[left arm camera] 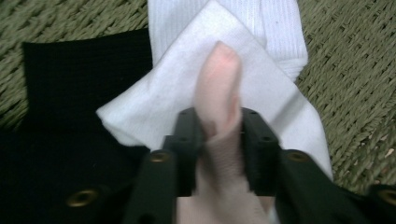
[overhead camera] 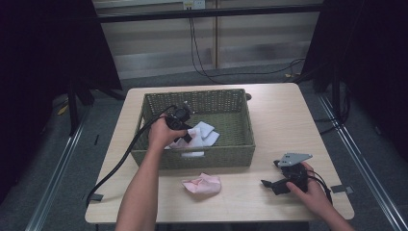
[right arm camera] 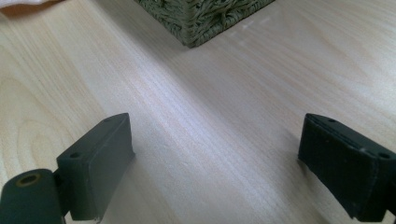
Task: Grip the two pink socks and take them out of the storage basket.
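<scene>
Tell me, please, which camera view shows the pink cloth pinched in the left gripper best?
The left gripper view: the pink cloth sits sharp and close between the left gripper's jaws, above white cloths. In the high view the hand over the basket covers most of it. The right gripper view faces the table.

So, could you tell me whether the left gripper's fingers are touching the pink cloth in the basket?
Touching. The left gripper view shows the fingers of the left gripper pressed against both sides of the pink cloth.

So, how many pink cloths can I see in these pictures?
2. One pink cloth is pinched in the left hand-held gripper inside the basket. The other pink cloth lies on the table before it. More may be hidden.
</scene>
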The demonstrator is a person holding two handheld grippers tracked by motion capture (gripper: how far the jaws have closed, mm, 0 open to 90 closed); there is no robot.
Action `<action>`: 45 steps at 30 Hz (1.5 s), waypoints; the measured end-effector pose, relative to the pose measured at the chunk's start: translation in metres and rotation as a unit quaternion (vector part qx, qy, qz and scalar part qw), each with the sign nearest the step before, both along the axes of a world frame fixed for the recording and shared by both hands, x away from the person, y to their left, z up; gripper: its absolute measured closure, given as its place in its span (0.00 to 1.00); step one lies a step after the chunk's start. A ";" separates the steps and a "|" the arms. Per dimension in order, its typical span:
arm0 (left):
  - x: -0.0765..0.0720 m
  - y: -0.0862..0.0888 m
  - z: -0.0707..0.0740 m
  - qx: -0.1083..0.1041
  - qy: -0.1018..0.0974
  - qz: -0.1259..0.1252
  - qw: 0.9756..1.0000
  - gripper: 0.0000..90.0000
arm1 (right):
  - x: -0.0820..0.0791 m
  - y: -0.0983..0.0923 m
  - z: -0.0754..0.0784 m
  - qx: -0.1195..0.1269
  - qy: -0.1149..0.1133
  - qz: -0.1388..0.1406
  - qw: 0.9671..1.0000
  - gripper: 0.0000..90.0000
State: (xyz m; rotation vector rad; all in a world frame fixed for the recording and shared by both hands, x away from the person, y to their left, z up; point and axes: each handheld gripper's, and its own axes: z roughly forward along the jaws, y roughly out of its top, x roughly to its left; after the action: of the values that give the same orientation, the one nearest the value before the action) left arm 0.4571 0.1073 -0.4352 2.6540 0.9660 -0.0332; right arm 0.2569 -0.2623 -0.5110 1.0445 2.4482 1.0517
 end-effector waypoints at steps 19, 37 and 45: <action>-0.005 0.019 0.048 -0.025 -0.003 0.026 0.999 0.84 | 0.000 0.000 0.000 0.000 0.000 0.000 1.000 0.10; -0.007 0.020 0.078 -0.053 0.018 0.008 0.998 0.84 | 0.000 0.000 0.000 0.000 0.000 0.000 1.000 0.10; -0.011 0.019 0.093 -0.059 0.017 0.006 0.998 0.84 | 0.000 0.000 0.000 0.000 -0.001 0.000 1.000 0.10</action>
State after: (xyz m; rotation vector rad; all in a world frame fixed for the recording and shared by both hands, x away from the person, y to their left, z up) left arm 0.4464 0.1265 -0.3426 2.5480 0.9609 -0.1294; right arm 0.2571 -0.2624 -0.5110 1.0413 2.4472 1.0519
